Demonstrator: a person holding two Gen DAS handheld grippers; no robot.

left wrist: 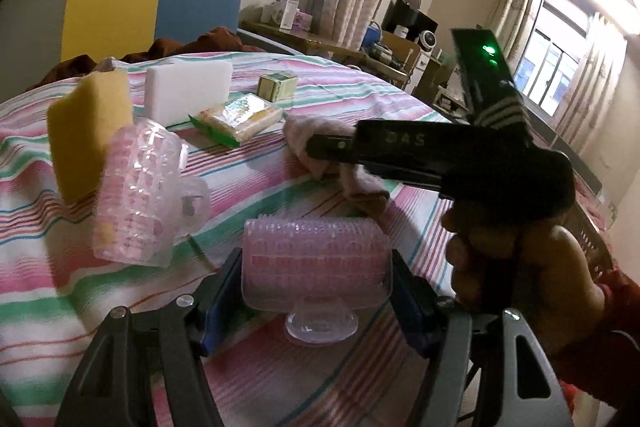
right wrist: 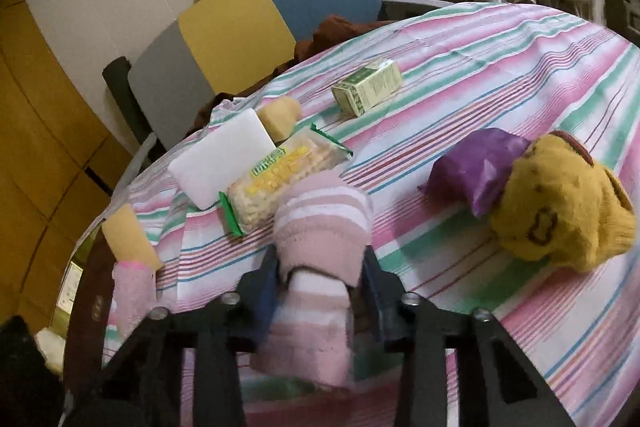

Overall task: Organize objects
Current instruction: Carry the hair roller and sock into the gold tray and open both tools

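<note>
Left wrist view: left hand-held gripper (left wrist: pixel 316 291) is clamped on a pink hair roller (left wrist: pixel 316 263), pads on both ends, roller lying crosswise just above the striped surface (left wrist: pixel 40 291). A second roller (left wrist: pixel 136 195) stands at left, touching a yellow sponge (left wrist: pixel 86 131). White sponge (left wrist: pixel 188 87), cracker pack (left wrist: pixel 240 119) and small green box (left wrist: pixel 278 87) sit further back. The right tool crosses the frame at right, a pink striped sock (left wrist: pixel 352 167) hanging from its tip; the person's hand (left wrist: pixel 516 259) holds the grip.

Step in hand, as a judgement: each side is carrying one item towards a grouping spot. Next move likely calls for setting the roller beside its twin without knocking it or the sponge over.

Right wrist view: right hand-held gripper (right wrist: pixel 320 283) pinches the sock (right wrist: pixel 320 227), jaws nearly closed on the fabric. Purple bag (right wrist: pixel 476 171) and mustard knit item (right wrist: pixel 560 203) lie touching at right.

Hard to tell: sock's lower end is blurred, contact with the surface unclear. Mustard item's type is uncertain. Destination for either item is not visible. Left edge objects are cut off.
</note>
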